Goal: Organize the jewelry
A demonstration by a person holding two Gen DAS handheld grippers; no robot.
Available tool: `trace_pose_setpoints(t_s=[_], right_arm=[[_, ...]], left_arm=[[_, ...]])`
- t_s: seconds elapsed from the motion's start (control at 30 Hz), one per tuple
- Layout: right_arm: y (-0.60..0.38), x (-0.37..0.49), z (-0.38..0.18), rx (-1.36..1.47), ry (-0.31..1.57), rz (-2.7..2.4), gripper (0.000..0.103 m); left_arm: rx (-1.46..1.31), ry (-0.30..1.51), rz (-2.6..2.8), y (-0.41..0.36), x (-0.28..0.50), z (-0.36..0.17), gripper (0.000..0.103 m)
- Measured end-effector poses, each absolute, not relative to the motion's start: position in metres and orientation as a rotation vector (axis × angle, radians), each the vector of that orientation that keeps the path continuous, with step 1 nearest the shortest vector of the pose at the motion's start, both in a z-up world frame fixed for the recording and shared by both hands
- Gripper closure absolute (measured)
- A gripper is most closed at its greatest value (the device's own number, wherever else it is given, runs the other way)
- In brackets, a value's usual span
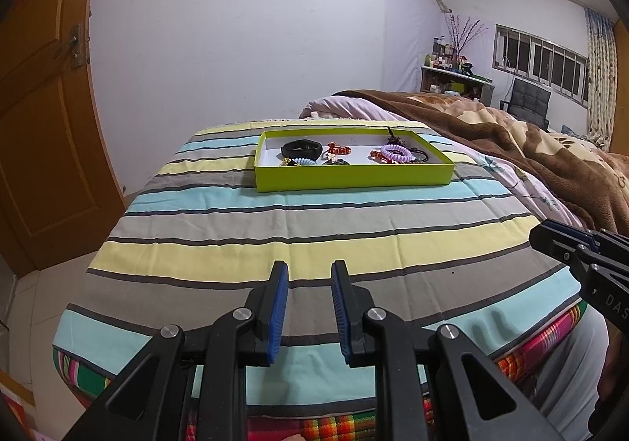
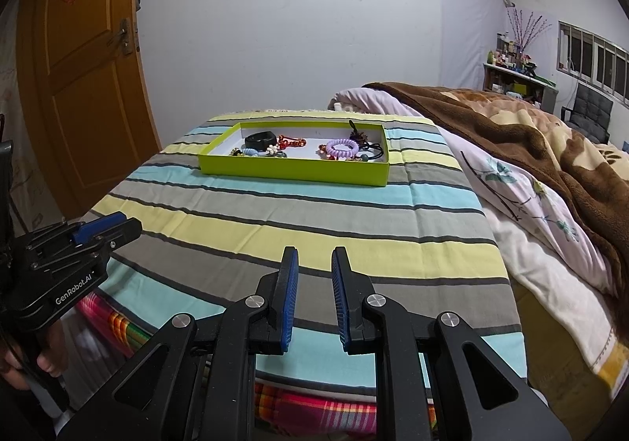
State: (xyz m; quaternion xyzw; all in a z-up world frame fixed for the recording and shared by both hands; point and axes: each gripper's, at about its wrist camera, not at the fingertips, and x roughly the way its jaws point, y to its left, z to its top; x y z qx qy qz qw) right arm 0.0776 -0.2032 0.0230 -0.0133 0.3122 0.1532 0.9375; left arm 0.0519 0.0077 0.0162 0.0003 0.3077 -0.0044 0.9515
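Left tongs [image 1: 308,307] and right tongs [image 2: 314,297] parted, empty, low over striped cloth surface [image 2: 298,228]. Well ahead: shallow lime-green cardboard tray [image 2: 291,168] holding purple coil bracelet [image 2: 343,147], black band [image 2: 259,140]. Brown fleece blanket [image 2: 523,134] rightward. Nothing between.

Black angular linkage arms with round silver pivot screws carry ribbed blue pads [image 1: 278,309] on the left gripper [image 1: 308,276]; the right gripper [image 2: 314,264] matches, and white "GenRobot.AI" lettering marks one body.
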Motion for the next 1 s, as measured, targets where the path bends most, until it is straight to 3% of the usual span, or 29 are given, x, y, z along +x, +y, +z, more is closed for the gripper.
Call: trace_pose_setpoints(t_s=[1.0], right_arm=[[-0.2035, 0.0765, 0.0242, -0.03, 0.639, 0.312, 0.085]], left_arm=[[0.004, 0.644, -0.024, 0.0056, 0.0529, 0.0098, 0.081]])
